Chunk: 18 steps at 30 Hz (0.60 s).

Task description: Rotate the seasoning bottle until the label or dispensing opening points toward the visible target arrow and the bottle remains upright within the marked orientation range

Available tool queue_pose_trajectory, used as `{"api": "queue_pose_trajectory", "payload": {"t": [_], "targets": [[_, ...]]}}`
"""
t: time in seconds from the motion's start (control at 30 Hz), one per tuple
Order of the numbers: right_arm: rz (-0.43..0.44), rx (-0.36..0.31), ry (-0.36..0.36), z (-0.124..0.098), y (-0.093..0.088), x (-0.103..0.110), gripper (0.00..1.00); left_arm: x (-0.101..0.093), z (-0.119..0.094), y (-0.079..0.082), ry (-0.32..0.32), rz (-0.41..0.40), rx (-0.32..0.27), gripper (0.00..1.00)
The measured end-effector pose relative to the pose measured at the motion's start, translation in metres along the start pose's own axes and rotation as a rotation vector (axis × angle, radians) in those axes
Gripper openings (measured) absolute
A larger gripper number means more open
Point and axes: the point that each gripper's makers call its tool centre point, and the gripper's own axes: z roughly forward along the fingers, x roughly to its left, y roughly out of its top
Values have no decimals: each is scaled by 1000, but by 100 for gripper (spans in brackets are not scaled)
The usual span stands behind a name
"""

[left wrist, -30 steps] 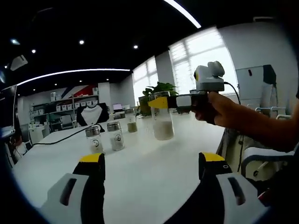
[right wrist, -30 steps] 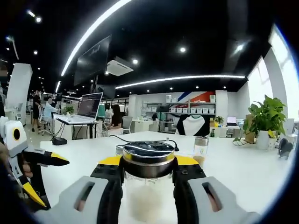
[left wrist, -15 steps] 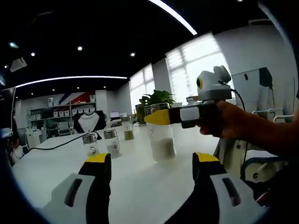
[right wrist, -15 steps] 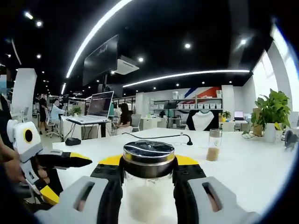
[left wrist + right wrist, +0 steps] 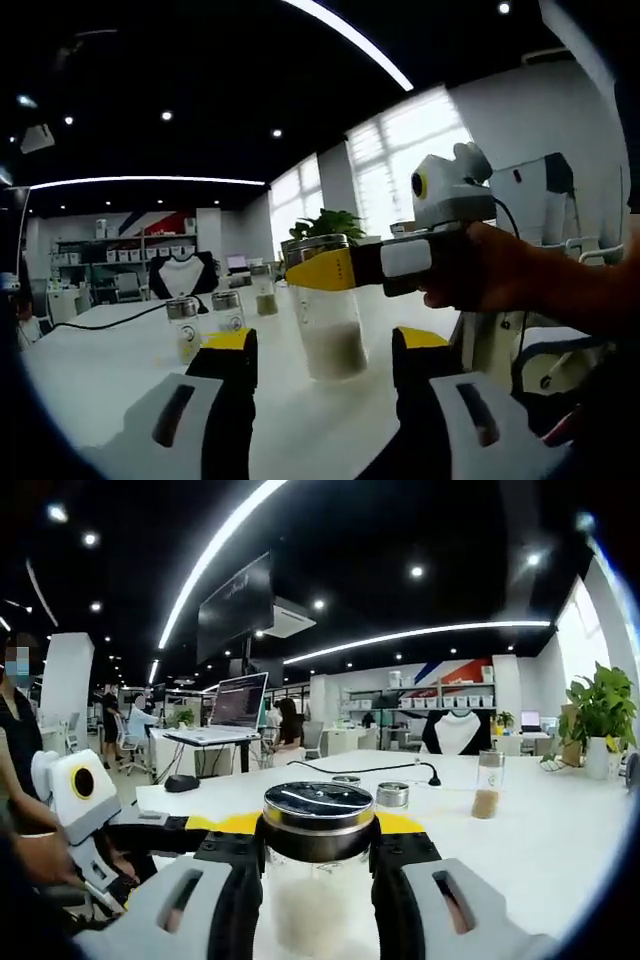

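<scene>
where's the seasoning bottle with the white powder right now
In the left gripper view, the seasoning bottle stands upright on the white table, centre frame, clamped near its lid by the right gripper.

My right gripper (image 5: 316, 858) has its jaws closed on the bottle (image 5: 318, 880), my hand (image 5: 480, 282) wrapping the handle. My left gripper (image 5: 322, 352) hovers with jaws spread, gripping nothing.

left gripper (image 5: 322, 352): pale grey body, black fingers (image 5: 236, 370) with yellow tips and dark slots
right gripper (image 5: 318, 842): same grey, black and yellow build
right gripper from the left gripper view: white block, black cable behind
hand (image 5: 487, 280): bare
</scene>
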Motion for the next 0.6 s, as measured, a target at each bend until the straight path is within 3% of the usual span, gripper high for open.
{"api": "queue_pose_trajectory", "payload": {"t": [0.27,0.37,0.6], "targets": [[17,-30,110,-7,5,28,39,-7,3,-7,-20,20,27,55],[56,-26,127,-8,3,33,39,-11,3,-9,-42,25,43,51],[50,-55,209,-12,9,50,39,-15,3,-13,-71,21,53,43]]}}
